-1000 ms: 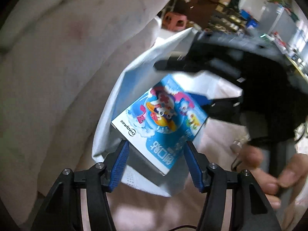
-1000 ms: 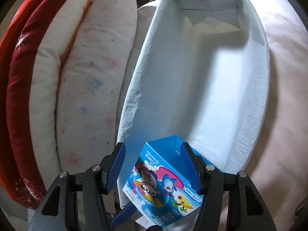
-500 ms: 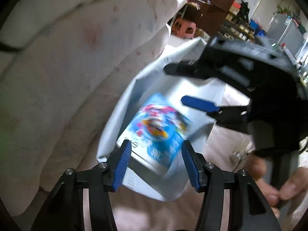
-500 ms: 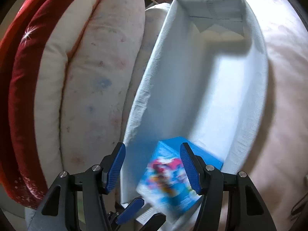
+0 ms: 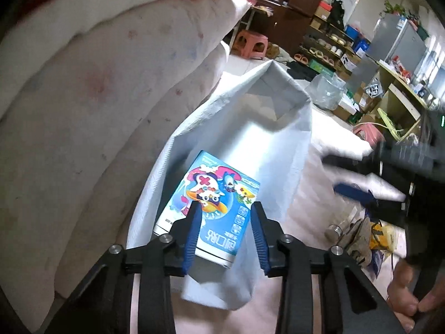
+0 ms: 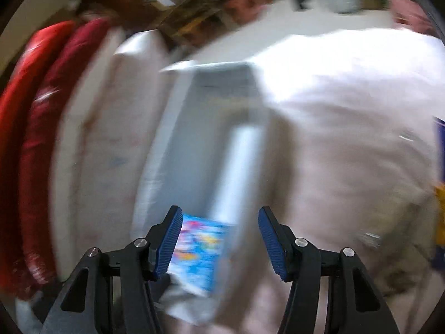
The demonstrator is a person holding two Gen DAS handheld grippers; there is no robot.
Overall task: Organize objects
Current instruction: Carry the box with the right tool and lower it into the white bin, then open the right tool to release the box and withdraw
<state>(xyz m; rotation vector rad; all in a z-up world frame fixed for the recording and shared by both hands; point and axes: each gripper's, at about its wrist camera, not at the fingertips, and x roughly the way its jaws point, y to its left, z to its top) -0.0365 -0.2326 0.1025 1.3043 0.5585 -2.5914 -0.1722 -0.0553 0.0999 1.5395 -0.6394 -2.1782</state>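
A blue box with a cartoon print (image 5: 214, 211) lies inside the mouth of an open white bag (image 5: 250, 139) on the bed. My left gripper (image 5: 224, 232) hovers at the bag's near edge. Its jaws are closing, and the box's lower end and the bag's rim show between its blue pads without being pressed. In the blurred right wrist view, my right gripper (image 6: 219, 240) is pulled back from the bag (image 6: 200, 139) with nothing held and its jaws closing. The box (image 6: 200, 250) lies beyond its left finger. One of its blue pads (image 5: 353, 192) shows at the right.
White pillows (image 5: 97, 97) and red ones (image 6: 27, 139) stack against the bag's left side. The pink bedsheet (image 6: 347, 167) spreads to the right. A small metal-lidded jar (image 5: 335, 231) and a yellow packet (image 5: 378, 233) lie beside a person's hand (image 5: 403, 300).
The right gripper let go of the blue box, which dropped into the bag. That gripper then swung up and away to the right. The left jaws have narrowed.
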